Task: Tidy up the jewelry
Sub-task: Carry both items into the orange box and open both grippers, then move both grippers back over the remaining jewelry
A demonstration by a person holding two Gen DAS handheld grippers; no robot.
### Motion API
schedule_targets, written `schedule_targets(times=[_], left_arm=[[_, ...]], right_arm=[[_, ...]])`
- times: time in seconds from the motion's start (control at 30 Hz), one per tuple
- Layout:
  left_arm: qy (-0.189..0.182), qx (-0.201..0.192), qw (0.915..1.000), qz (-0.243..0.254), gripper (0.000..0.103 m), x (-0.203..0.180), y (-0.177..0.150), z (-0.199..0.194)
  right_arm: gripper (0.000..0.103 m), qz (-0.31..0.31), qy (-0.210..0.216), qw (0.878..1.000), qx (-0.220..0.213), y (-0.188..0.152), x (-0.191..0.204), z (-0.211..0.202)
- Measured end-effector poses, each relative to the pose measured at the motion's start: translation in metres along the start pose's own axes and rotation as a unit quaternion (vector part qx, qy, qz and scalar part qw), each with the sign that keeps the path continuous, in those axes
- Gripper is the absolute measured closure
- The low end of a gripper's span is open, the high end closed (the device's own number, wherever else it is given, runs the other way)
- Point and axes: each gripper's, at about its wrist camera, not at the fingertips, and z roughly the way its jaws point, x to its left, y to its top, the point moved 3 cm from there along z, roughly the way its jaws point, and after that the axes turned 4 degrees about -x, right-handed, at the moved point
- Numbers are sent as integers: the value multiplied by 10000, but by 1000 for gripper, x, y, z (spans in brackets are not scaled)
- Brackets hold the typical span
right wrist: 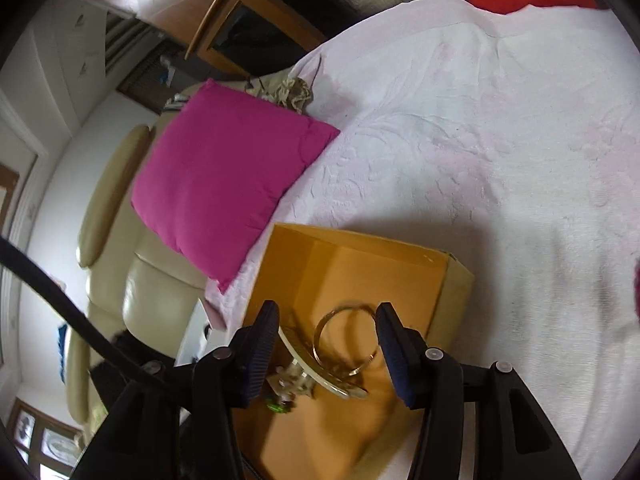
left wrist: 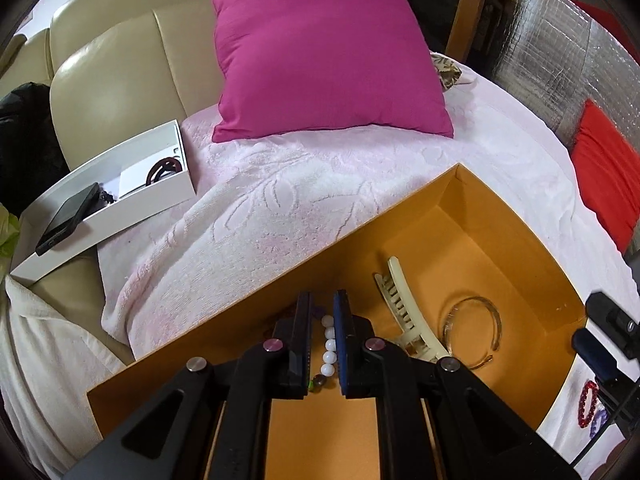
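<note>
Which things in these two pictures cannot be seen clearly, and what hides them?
- White bead bracelet, left wrist view: the left gripper fingers hide most of it.
- Hair claw, right wrist view: blurred, partly behind a finger.
- Red bead bracelet, left wrist view: small at the picture's edge.
- White box: contents too small.

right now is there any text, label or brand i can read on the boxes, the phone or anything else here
No readable text anywhere in either view.
orange box: plain walls, no print.
white box: no visible label.
phone: dark, nothing legible on it.
left gripper and right gripper: no markings that can be read.
</note>
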Motion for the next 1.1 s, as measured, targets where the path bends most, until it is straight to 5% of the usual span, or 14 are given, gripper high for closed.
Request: schedule_targets(times=[0.23,0.4,0.5,0.8,1.1], left_arm=[[-67,-421,9981,448,93,-20,1,-17],[-421,-656,9930,891,64,-62,-9,-40],[-614,-819,9876,1193,62,-91,-20,-55],[-984,-1104,9666,2093,54,-169,-64,-81],[-1266,-755,9560,2538,50,-230,-97,-69]], right_arm=[[49,-332,-203,9986,-361,-5,-15,-36],[49,-411,-538,9946,-786,-6,-47,-93],[49,-375,-754,9913,-1014,-6,-74,-133],[49,895,-886,9754,-1810,-10,-194,-238],[49,1973,-838,9582,-1894,-19,-269,-268]])
